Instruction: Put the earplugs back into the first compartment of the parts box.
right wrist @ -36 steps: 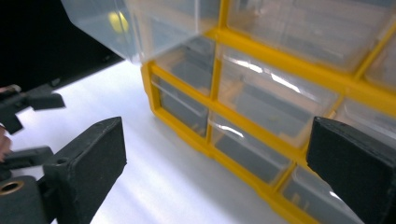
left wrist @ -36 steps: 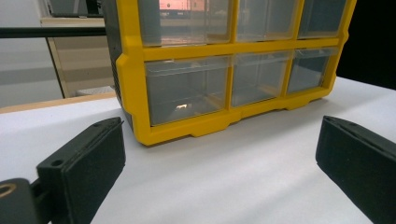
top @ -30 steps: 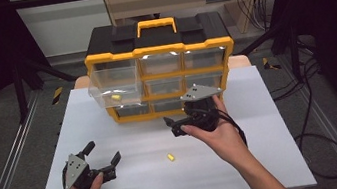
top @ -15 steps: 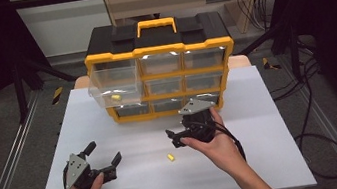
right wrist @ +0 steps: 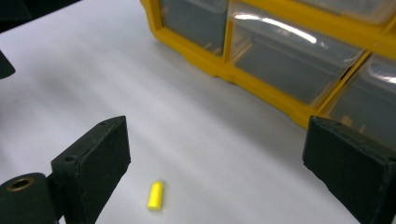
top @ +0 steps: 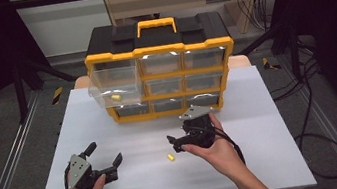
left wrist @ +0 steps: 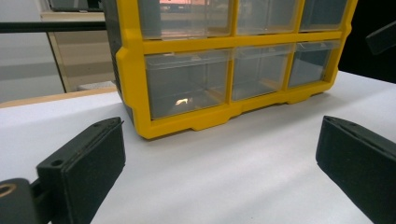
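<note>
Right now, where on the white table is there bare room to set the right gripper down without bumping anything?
Free: the white table to the right of the right gripper, out to its right edge, and the strip between the left gripper and the organizer. Crowded: around the yellow piece between the grippers, and beneath the pulled-out drawer.

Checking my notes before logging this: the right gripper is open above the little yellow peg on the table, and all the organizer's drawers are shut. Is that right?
Not quite. The right gripper is open above the yellow peg, but one drawer of the organizer, top left, is pulled out, with another yellow piece showing there. The high view shows it.
</note>
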A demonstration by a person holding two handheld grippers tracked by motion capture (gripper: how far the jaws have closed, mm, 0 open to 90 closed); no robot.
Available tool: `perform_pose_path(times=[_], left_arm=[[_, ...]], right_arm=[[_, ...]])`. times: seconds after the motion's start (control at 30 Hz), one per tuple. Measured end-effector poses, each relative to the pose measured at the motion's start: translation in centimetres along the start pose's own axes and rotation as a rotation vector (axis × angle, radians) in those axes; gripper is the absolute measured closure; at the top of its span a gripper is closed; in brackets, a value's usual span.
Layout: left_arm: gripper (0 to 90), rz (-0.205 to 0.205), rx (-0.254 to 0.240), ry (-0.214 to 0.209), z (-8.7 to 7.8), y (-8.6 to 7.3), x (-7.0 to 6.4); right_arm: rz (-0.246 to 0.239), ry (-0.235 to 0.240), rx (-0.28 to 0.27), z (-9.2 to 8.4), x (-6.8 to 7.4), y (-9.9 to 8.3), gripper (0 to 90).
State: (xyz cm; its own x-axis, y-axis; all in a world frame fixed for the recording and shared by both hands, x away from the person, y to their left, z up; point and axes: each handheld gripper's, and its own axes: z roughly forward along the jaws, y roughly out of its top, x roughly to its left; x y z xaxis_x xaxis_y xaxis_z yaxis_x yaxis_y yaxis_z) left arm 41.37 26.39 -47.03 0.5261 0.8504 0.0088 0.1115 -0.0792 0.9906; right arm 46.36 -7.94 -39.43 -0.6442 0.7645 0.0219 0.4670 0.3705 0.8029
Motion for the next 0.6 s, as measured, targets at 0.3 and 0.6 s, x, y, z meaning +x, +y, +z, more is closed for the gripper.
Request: perform_pose_path(times=[0.3, 0.6], left_arm=[[1.3, 0.017, 0.007, 0.012, -0.1, 0.0, -0.2], [1.3, 0.008, 0.006, 0.016, -0.3, -0.2, -0.1]], right_arm=[[0.002, 0.022, 0.095, 1.9, 0.2, -0.3, 12.1], [0.048, 0.051, 0.14, 3.0, 0.5, -1.8, 19.8]])
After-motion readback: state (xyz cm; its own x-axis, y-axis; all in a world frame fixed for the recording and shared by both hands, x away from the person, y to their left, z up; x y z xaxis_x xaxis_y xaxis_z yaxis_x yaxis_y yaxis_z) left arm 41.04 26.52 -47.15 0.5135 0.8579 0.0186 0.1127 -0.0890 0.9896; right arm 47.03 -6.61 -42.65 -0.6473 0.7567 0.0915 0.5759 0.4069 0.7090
